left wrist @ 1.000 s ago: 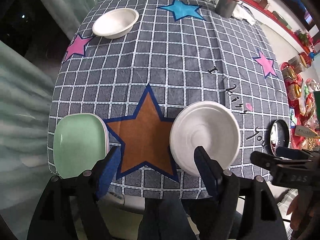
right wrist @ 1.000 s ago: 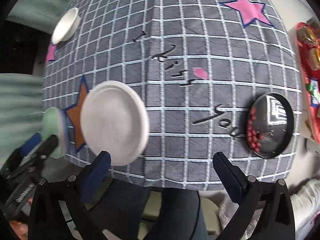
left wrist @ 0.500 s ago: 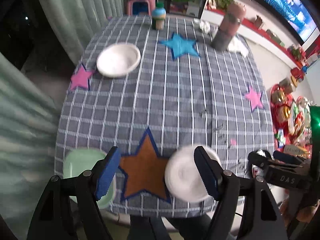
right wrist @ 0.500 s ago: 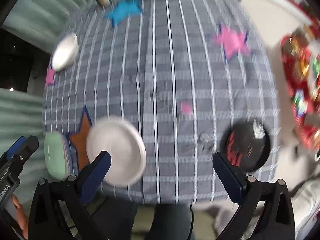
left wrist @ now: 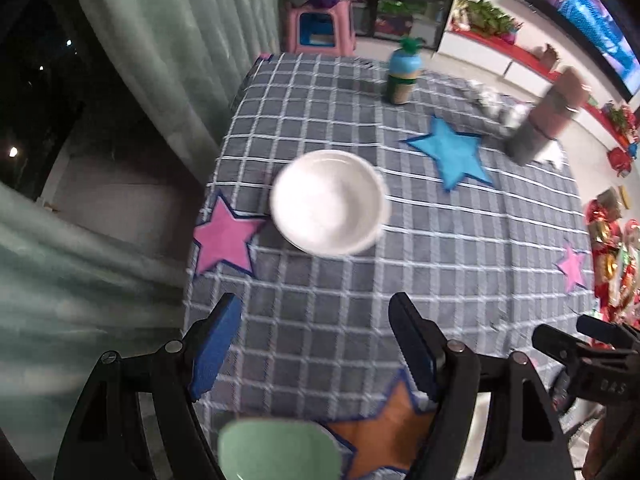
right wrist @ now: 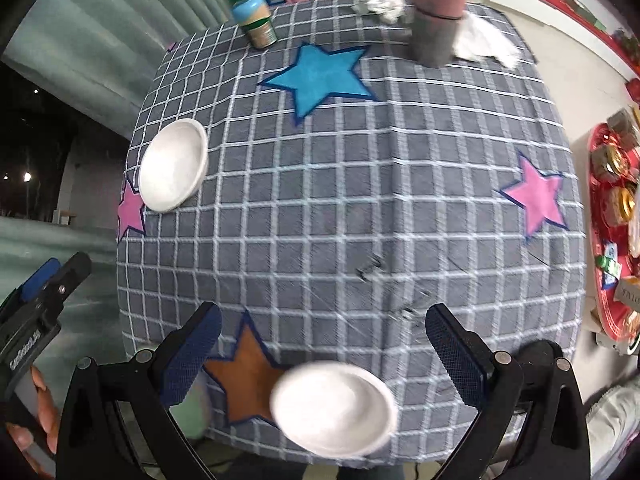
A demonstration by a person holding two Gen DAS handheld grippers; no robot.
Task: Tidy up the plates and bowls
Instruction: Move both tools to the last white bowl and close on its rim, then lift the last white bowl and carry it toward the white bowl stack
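Both grippers, left (left wrist: 316,344) and right (right wrist: 324,348), hang spread wide and empty over the tablecloth (right wrist: 360,200), bowl (left wrist: 328,202) untouched.

A bowl (right wrist: 173,165) sat near the table's (right wrist: 360,208) left edge, with a plate (right wrist: 334,408) at the near edge and a second plate (left wrist: 278,450) toward the near left corner. At the far edge stood a jar (right wrist: 254,18), and right of it a tall cylinder (right wrist: 438,12) beside crumpled paper (right wrist: 480,42).

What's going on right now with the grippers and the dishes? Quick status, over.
Left hand-held gripper open, empty. Right hand-held gripper open, empty. White bowl, white plate, green plate apart on the tablecloth. Nothing blocking the bowl.
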